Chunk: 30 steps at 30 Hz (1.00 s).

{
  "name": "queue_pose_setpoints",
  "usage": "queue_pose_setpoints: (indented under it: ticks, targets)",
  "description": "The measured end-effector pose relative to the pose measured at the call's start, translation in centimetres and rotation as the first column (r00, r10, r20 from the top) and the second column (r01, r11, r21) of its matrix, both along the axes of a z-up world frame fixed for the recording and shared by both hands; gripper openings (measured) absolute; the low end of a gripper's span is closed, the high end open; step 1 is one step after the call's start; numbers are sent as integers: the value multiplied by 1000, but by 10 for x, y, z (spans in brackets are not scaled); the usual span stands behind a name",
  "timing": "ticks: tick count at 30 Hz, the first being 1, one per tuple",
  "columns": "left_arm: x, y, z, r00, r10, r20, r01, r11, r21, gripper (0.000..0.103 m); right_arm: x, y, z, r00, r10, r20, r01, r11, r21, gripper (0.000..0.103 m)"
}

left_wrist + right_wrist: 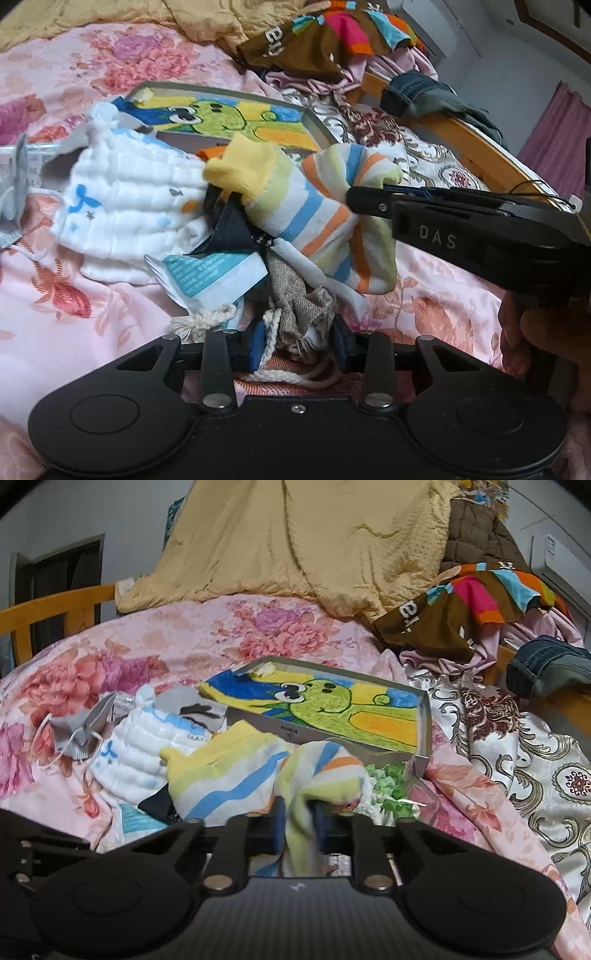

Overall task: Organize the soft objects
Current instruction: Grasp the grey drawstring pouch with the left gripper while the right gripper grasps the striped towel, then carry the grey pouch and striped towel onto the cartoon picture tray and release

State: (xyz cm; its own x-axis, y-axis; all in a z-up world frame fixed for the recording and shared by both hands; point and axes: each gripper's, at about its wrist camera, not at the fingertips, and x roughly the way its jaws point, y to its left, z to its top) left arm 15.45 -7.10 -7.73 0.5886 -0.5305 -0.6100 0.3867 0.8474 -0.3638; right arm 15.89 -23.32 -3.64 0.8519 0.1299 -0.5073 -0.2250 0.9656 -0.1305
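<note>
A pile of soft things lies on the floral bedsheet (74, 314). My left gripper (299, 347) is shut on a grey linen drawstring pouch (295, 295), whose white cord (273, 374) hangs below the pads. A yellow, blue and orange striped cloth (314, 221) lies across the pile. My right gripper (351, 197) comes in from the right and is shut on one end of it. In the right wrist view the striped cloth (236, 775) runs down between the pads of the right gripper (300, 827). A white quilted cloth (129, 195) with blue prints lies to the left.
A shallow box (424, 731) with a green cartoon picture sits behind the pile. A yellow blanket (295, 539), a brown multicoloured garment (443, 620) and jeans (546, 664) are heaped at the back and right. A wooden bed rail (472, 147) runs along the right side.
</note>
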Motion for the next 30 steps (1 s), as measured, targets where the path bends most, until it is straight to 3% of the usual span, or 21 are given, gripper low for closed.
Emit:
queue_pose_setpoints:
  ticks: [13, 23, 30]
  targets:
    - [-21, 22, 32, 998, 38, 51, -38, 999, -15, 35, -27, -7, 22, 972, -45, 231, 56, 998, -42, 7]
    - [-34, 44, 66, 994, 49, 102, -50, 999, 9, 35, -35, -15, 31, 952, -77, 297, 88, 996, -23, 7]
    - [-38, 37, 87, 994, -53, 96, 34, 980, 194, 35, -37, -17, 33, 948, -81, 309, 92, 996, -21, 7]
